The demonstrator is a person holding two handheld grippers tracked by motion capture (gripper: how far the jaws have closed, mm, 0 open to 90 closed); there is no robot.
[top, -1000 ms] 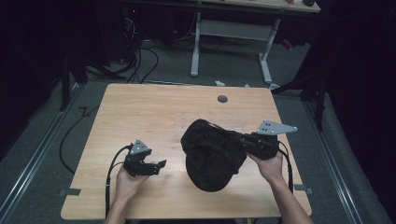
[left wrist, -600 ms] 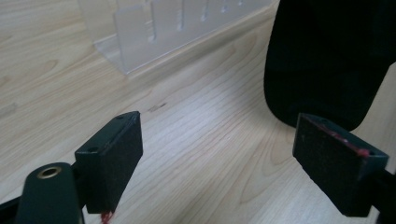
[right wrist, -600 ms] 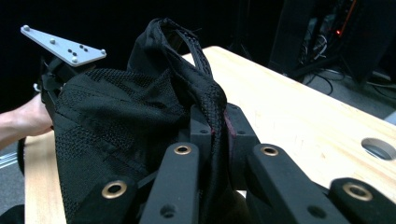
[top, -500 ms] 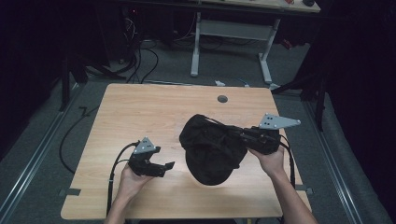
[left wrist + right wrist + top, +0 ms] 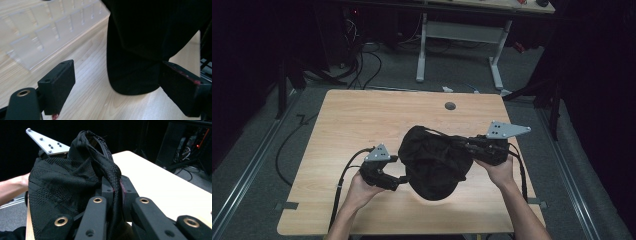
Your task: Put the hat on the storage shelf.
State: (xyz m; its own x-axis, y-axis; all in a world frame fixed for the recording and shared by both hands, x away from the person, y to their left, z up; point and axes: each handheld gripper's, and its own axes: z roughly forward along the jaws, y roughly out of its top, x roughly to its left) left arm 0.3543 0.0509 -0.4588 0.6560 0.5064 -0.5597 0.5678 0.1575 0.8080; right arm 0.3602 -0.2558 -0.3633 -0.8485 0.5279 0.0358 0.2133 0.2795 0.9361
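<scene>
A crumpled black mesh cloth (image 5: 432,162) lies in the middle of the wooden table (image 5: 362,125), partly lifted on its right side. My right gripper (image 5: 463,145) is shut on a thick stitched edge of the cloth (image 5: 75,177), pinched between the jaws of the right gripper (image 5: 115,187). My left gripper (image 5: 404,178) stands open at the cloth's lower left edge. In the left gripper view the cloth (image 5: 142,45) hangs down to the table between the wide-apart jaws of the left gripper (image 5: 118,76), resting against the right one.
A small round hole (image 5: 450,106) sits near the table's far edge. Behind the table stands a white desk frame (image 5: 462,35), with cables (image 5: 362,60) on the floor. Bare wood stretches across the table's left and far parts.
My left gripper has moved right, up to the cloth's edge. The right gripper has shifted slightly left with the cloth, which now bunches closer to the middle.
</scene>
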